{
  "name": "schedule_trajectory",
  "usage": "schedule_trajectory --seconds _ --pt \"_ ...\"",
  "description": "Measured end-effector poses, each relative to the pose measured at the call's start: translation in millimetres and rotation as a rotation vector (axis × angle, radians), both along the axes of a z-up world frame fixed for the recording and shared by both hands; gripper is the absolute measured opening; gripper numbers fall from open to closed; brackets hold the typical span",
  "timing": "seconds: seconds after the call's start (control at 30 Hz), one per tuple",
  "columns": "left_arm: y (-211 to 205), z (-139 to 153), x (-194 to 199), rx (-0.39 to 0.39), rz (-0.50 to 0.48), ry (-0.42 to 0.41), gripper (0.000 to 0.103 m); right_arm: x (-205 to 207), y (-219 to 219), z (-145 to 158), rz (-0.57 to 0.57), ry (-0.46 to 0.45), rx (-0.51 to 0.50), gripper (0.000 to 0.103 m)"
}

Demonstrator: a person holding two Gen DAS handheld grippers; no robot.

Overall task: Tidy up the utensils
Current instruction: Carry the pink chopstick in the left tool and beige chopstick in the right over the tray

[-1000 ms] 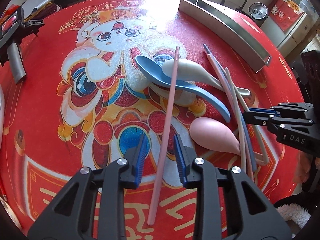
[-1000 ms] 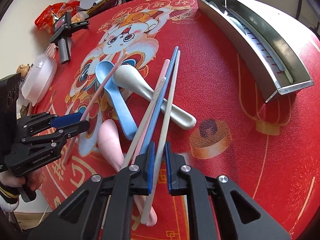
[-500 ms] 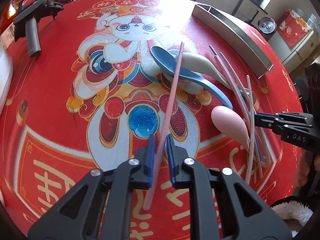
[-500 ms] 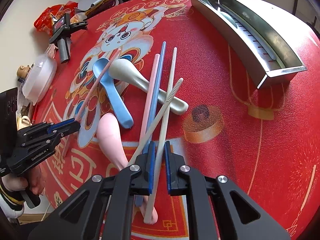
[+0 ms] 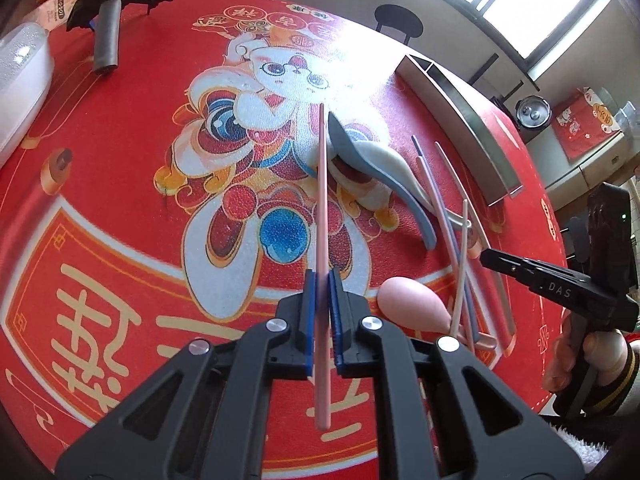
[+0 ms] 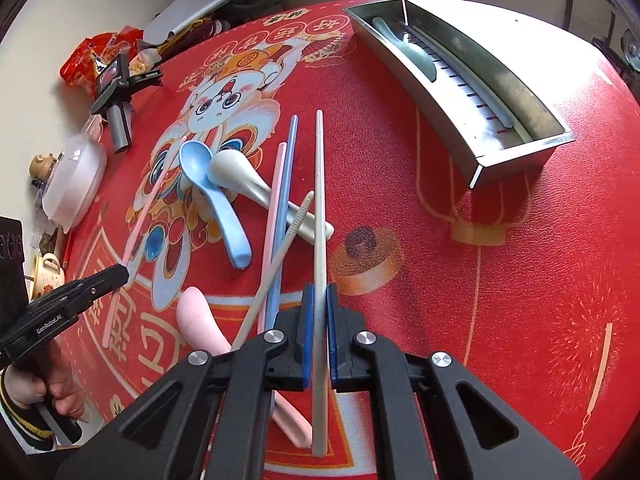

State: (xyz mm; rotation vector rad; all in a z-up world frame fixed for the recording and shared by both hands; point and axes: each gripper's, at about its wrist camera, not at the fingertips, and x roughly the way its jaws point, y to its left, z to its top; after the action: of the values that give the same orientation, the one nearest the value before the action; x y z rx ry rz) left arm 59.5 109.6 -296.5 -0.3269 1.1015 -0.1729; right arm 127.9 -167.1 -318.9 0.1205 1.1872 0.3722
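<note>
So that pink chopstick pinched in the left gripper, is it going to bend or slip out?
The pink chopstick looks stiff: it runs dead straight past the left gripper on both sides with no sag. It probably weighs little, being so thin. Slipping or pivoting seems the likelier trouble, since the pads clamp only a short stretch of a smooth, narrow stick.

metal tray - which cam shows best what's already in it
The right wrist view: it looks down into the open metal tray, where a pale spoon and a pale chopstick lie. The left wrist view shows only its outer wall, contents hidden.
</note>
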Motion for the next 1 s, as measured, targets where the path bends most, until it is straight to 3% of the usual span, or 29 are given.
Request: schedule_trajectory --seconds 0.63,1.0 --pt "-6 47 27 -0.070 0.023 -0.077 0.011 1 -30 31 -0.054 -0.103 -0.008 0.006" --pt "-63 65 96 -0.099 -0.061 -0.066 0.011 46 -62 55 0.004 -0.144 -0.071 0.006"
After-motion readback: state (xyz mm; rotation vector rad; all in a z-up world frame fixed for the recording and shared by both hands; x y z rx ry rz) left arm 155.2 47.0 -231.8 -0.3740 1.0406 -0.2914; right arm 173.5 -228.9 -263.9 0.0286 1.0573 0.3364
